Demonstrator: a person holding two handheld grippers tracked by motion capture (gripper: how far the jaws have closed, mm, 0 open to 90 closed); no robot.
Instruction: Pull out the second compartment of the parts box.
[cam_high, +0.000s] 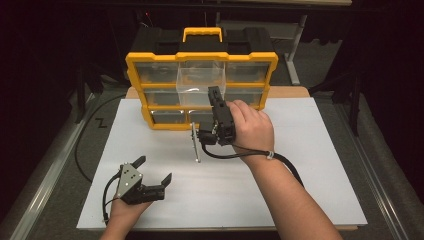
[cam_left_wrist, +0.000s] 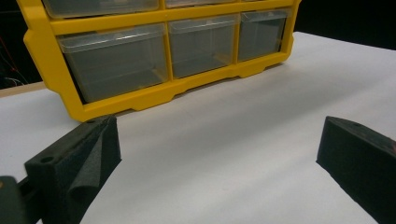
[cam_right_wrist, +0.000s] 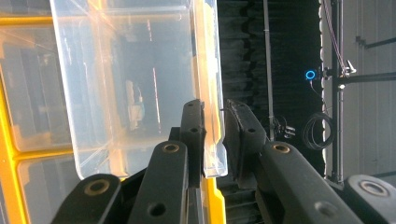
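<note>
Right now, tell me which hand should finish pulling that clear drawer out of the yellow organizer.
Right. The right gripper is shut on the clear drawer wall; the left gripper sits open near the table edge.

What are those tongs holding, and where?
The right tongs pinch the clear drawer by its front wall's edge. The left tongs are open, holding nothing.

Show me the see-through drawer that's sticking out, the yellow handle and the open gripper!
see-through drawer (cam_high: 201, 80): high view, its clear front wall.
yellow handle (cam_high: 202, 31): high view, the top bar.
left gripper (cam_high: 154, 169): high view, midway between its spread fingertips.
</note>
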